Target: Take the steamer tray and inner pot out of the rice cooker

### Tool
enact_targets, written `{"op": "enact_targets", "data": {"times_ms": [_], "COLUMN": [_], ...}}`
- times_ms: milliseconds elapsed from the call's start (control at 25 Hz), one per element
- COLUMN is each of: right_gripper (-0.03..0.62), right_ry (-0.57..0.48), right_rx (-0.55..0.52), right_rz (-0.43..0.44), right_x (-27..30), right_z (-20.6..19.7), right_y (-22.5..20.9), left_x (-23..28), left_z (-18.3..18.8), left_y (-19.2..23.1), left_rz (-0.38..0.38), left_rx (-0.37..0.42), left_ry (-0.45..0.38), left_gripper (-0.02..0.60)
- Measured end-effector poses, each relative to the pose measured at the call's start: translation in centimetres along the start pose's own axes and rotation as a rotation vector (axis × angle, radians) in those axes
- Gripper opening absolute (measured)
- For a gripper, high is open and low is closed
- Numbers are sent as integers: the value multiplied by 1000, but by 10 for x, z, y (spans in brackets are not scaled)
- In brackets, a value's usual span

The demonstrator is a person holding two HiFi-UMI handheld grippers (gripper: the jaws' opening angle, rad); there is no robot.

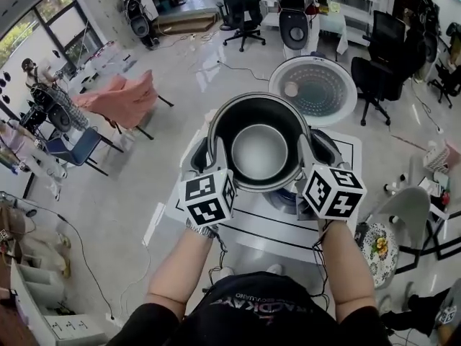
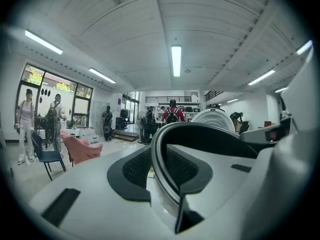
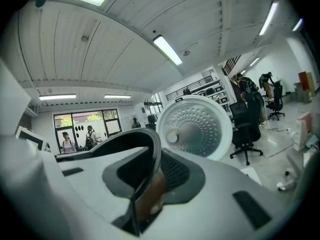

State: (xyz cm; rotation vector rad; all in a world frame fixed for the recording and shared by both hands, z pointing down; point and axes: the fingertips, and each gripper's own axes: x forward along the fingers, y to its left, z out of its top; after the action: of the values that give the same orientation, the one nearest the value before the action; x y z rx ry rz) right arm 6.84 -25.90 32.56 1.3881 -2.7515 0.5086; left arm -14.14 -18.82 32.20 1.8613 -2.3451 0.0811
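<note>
Left gripper [image 1: 215, 158] and right gripper [image 1: 308, 157] jaws each clamp the pot [image 1: 259, 152] rim, opposite sides; lid [image 1: 313, 89] open behind.

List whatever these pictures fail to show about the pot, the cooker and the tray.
- Rice cooker: head view, mostly hidden under the inner pot.
- Inner pot's outer wall and base: the head view shows only its inside, and both gripper views show only its rim.
- Steamer tray: not identifiable in any view.
- White mat under the cooker: head view, partly covered by the left gripper, the right gripper and the forearms.
</note>
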Motion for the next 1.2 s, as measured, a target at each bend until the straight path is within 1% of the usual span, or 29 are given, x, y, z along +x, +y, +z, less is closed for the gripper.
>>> {"op": "enact_targets", "data": {"times_ms": [200, 400, 560, 800, 1200], "right_gripper": [78, 78, 78, 78, 77], "right_ry": [24, 84, 135, 199, 289], "right_rx": [-21, -15, 5, 11, 32], "right_rz": [49, 81, 88, 59, -19], "right_x": [26, 49, 65, 78, 75], "right_z": [-14, -52, -83, -124, -184], "right_y": [63, 126, 155, 171, 167], "left_x": [-16, -37, -43, -42, -39], "left_z": [-3, -19, -36, -72, -135], "left_y": [68, 139, 178, 207, 219], "left_rz": [55, 95, 112, 99, 53], "left_rx": [-21, -30, -34, -50, -67], "left_ry": [6, 44, 82, 146, 258], "left_gripper": [94, 94, 89, 89, 89]}}
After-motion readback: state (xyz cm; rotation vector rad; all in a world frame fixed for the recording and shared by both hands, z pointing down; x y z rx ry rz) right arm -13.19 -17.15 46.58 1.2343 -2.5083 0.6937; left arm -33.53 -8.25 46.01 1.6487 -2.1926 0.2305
